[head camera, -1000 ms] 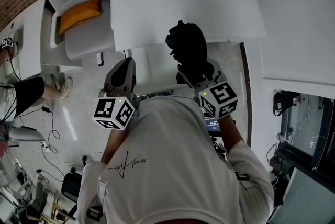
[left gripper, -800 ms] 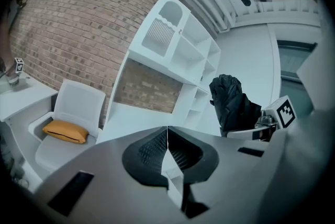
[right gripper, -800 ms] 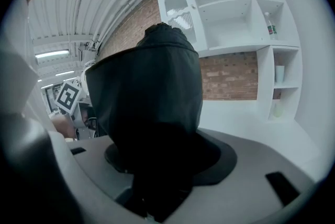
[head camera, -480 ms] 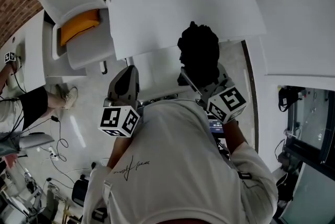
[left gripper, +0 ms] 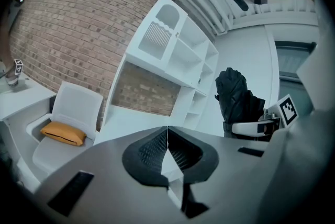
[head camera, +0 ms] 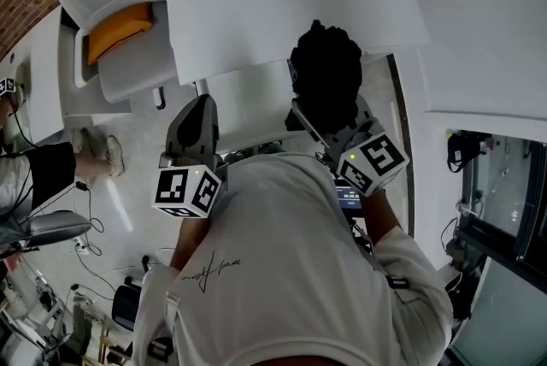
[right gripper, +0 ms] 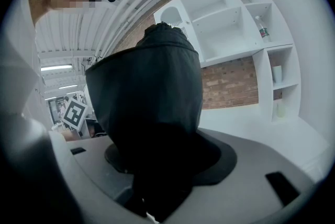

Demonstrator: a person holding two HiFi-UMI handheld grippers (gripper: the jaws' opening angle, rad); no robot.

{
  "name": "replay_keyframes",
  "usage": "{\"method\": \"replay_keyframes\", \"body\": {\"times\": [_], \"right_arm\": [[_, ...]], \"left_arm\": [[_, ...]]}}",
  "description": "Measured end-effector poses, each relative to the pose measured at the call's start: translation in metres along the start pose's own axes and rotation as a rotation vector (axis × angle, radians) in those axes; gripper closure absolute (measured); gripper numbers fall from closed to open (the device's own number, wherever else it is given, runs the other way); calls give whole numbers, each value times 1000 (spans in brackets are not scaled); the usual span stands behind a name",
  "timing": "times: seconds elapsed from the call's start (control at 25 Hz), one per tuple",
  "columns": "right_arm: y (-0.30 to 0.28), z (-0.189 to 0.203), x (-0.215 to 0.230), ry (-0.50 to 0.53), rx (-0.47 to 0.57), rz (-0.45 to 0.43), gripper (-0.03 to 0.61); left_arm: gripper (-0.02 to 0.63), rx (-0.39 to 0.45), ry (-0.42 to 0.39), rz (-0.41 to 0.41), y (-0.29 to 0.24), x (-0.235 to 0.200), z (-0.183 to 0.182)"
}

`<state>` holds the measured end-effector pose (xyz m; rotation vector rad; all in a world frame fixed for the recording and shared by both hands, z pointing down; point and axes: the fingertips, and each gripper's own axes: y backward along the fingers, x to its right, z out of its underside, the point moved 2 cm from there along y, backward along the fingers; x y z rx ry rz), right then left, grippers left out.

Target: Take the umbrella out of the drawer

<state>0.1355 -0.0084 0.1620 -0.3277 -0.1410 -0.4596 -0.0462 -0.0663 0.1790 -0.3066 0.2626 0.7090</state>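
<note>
Now the right gripper squeezes the black folded umbrella and holds it up in the air, over a white part that may be the drawer. The left gripper is pinched together with nothing in it.

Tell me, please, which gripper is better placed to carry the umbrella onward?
Right, likely. The right gripper has its jaws clamped on the black folded umbrella, which stands up out of them. The left gripper is shut, empty and apart from the umbrella.
</note>
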Motion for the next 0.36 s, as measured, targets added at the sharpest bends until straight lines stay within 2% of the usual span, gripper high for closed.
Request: {"method": "replay_keyframes", "body": {"times": [0.36], "right_arm": [[10, -5, -2, 3, 13, -5, 342]], "left_arm": [[597, 27, -72, -41, 9, 6, -3]]}}
